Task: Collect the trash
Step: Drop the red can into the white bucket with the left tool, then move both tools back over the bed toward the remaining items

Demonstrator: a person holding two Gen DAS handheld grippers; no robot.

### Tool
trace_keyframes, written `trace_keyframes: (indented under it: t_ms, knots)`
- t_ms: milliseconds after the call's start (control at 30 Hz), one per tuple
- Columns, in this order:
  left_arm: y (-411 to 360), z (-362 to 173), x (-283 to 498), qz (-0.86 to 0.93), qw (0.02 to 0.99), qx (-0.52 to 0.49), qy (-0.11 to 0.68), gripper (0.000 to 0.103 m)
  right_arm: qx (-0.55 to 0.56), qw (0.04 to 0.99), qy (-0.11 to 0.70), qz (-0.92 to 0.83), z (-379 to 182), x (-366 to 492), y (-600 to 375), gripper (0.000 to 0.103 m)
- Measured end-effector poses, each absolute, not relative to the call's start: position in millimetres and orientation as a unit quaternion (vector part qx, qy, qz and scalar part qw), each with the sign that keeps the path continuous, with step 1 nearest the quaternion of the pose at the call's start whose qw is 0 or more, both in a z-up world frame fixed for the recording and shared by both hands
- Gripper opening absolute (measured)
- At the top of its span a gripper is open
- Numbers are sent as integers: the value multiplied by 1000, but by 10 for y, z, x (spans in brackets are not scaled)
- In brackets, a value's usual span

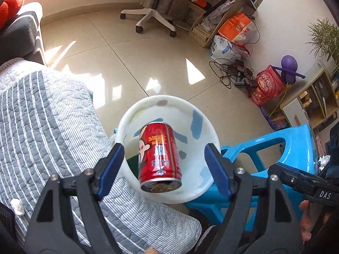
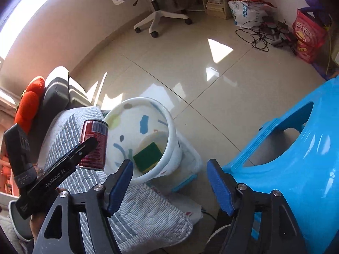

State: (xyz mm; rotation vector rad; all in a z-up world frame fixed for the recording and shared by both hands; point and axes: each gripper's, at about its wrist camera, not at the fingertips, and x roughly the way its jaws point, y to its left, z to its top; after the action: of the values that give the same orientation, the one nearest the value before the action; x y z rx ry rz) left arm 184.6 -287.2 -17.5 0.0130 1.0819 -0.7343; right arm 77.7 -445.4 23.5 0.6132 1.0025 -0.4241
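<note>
Blue pads line the left gripper (image 1: 164,167), whose jaws stand spread wide, with clear gaps on both sides of the red can (image 1: 159,156) that sits between them. Neither pad touches the can in the left wrist view; it appears loose in the air, tilted with its opened end toward the camera, directly over the mouth of the white bucket (image 1: 203,188). From the right wrist view the same can (image 2: 94,146) shows beside the black left finger, at the bucket's near rim. The right gripper (image 2: 169,184) is also spread, with nothing between its blue pads, and hangs over the floor between the bucket and the blue plastic stool (image 2: 296,169). Inside the bucket (image 2: 172,139) a green and yellow sponge (image 2: 147,155) lies at the bottom. The bucket stands just beside a grey striped quilted cushion (image 1: 46,127), on which a small white crumpled scrap (image 1: 18,206) rests near its edge. Farther off on the tiled floor (image 1: 131,63) are a white office chair (image 1: 156,10) and a tangle of black cables (image 1: 231,72) beside some bags.
</note>
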Motion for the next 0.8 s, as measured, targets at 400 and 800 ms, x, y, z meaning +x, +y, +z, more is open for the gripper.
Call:
trace_keyframes:
  t_ms: [400, 800]
  knots:
    - [-2105, 54, 1667, -270, 826, 66, 490, 102, 235, 829, 469, -192, 387, 909, -4108, 84]
    - [-1039, 175, 1468, -196, 853, 51, 480, 102, 178, 846, 477, -159, 444, 1137, -3507, 88]
